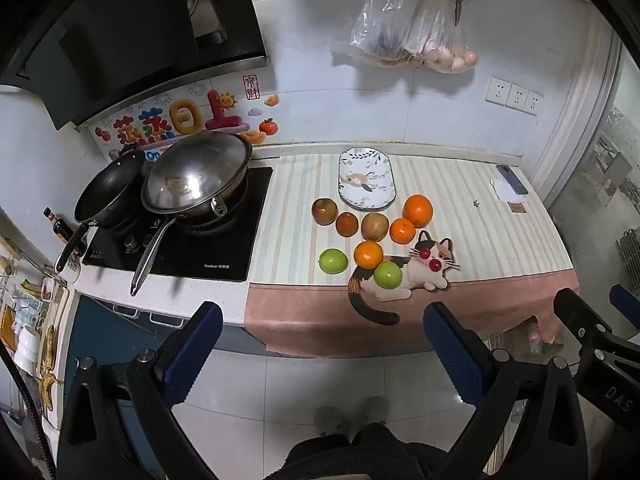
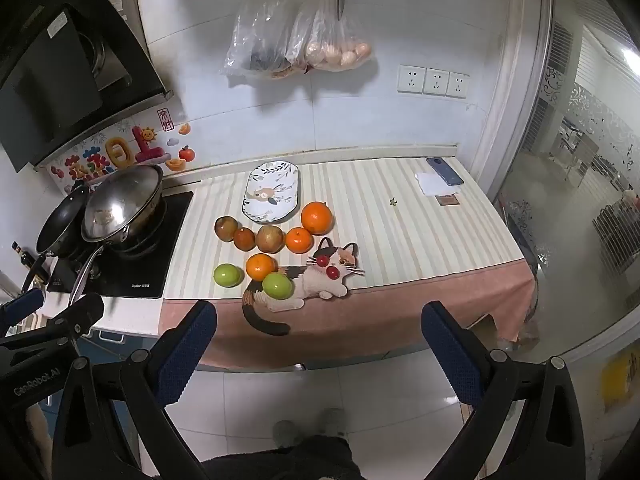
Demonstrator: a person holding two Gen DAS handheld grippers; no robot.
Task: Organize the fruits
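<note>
Fruits (image 1: 370, 234) all loose on tabletop (image 1: 480, 216), clustered at 6 o'clock of the bare oval plate (image 1: 366, 178), nothing sorted yet; left tool (image 1: 322, 330) and right tool (image 2: 318, 328) both spread wide, gripping nothing, hanging off the near edge

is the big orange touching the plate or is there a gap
Cannot tell. In the right wrist view the big orange sits right beside the plate rim, their outlines meeting without a clear gap; the left wrist view shows the same.
</note>
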